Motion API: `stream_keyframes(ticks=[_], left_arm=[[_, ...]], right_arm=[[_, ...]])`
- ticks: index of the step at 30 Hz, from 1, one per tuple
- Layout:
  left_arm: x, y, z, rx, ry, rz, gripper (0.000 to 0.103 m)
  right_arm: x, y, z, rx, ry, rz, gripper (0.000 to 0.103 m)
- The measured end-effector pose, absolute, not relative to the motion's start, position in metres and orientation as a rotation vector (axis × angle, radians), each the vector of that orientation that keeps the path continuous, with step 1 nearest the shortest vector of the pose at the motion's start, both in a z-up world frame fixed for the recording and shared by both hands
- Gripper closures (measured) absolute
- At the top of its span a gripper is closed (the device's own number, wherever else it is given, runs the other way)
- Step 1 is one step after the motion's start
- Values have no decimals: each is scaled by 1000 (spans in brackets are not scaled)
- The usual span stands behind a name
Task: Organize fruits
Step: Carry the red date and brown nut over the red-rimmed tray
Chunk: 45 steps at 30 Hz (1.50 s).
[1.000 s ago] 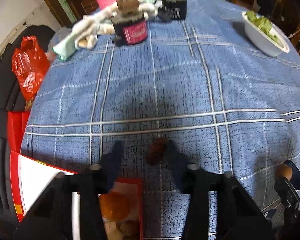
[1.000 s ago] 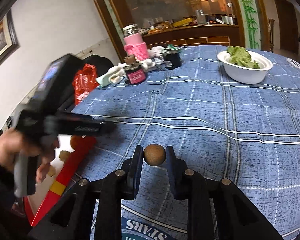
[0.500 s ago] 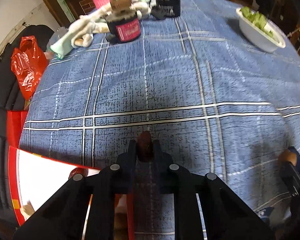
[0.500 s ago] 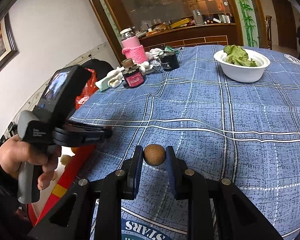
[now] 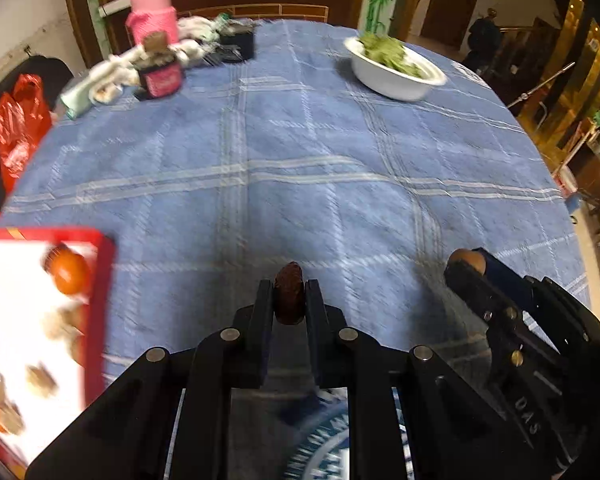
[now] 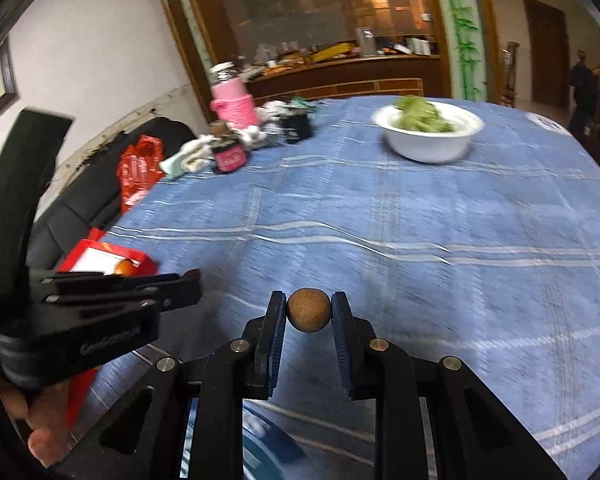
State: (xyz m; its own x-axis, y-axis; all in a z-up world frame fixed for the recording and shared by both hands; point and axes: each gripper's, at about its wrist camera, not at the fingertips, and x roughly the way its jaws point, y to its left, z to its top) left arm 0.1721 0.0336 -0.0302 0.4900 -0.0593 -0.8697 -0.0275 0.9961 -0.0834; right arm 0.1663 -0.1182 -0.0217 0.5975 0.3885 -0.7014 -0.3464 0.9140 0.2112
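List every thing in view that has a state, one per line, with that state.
Left gripper: shut on a dark red date, held above the tablecloth.
Right gripper: shut on a round brown fruit.
Red box: open, an orange fruit and brownish fruits inside.
White bowl: upright, filled with green leaves.
Pink-sleeved bottle: upright, capped.
Dark jar: upright, lid on.

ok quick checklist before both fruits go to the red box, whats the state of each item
1. Left tool shut on the dark red date: ok.
2. Right tool shut on the round brown fruit: ok.
3. Red box in view, with room inside: ok.
4. Fruit already in the box settled: cannot tell, blurred.
5. The two tools apart from each other: ok.
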Motion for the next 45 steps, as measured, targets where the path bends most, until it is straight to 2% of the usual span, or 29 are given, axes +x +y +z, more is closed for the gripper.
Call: stream_keyframes(ticks=[12,23,45], left_arm=[[139,12,-52,-108,1012,-9,90],[115,10,-38,-98,883,1,90],[89,12,-30,-88,734,69,90]], right_arm=[[126,-164,-28,62,828,318,79],[108,-167,-17,58,769,263,79],[97,-160,-8,-7,692,187,79]])
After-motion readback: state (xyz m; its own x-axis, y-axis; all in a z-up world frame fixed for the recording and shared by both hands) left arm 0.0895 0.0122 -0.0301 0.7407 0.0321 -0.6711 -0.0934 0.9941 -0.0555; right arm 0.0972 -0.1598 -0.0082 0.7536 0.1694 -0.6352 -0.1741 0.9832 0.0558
